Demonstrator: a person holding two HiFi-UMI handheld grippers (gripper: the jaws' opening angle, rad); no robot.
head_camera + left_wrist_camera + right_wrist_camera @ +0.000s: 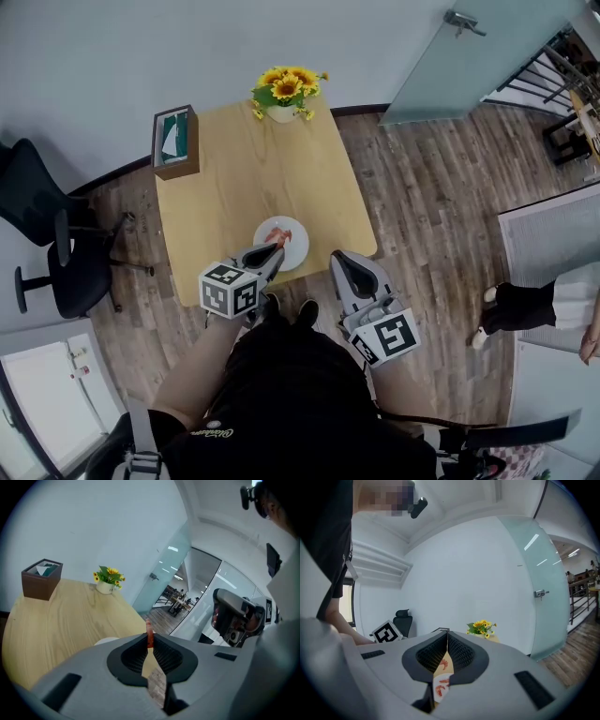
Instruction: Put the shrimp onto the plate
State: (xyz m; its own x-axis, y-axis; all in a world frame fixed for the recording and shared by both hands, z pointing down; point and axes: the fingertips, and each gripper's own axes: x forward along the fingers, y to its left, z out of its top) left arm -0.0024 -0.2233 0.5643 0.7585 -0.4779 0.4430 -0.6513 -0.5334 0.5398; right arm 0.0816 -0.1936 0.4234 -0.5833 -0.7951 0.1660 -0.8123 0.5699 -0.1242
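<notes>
Wooden table point(244, 169), white plate point(296, 246) near its front edge, other shrimp point(274, 232) on it, your left gripper point(275, 253) above the plate's near rim, clamped on one orange shrimp point(149, 638), your right gripper point(343, 264) off the table's corner, jaws pressed together, empty.

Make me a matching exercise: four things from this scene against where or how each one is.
1 tissue box
2 sunflowers
3 plate
4 left claw

A at near table edge
B shut on a shrimp
C far left table corner
D by far right table corner

Pairs: 1-C, 2-D, 3-A, 4-B
</notes>
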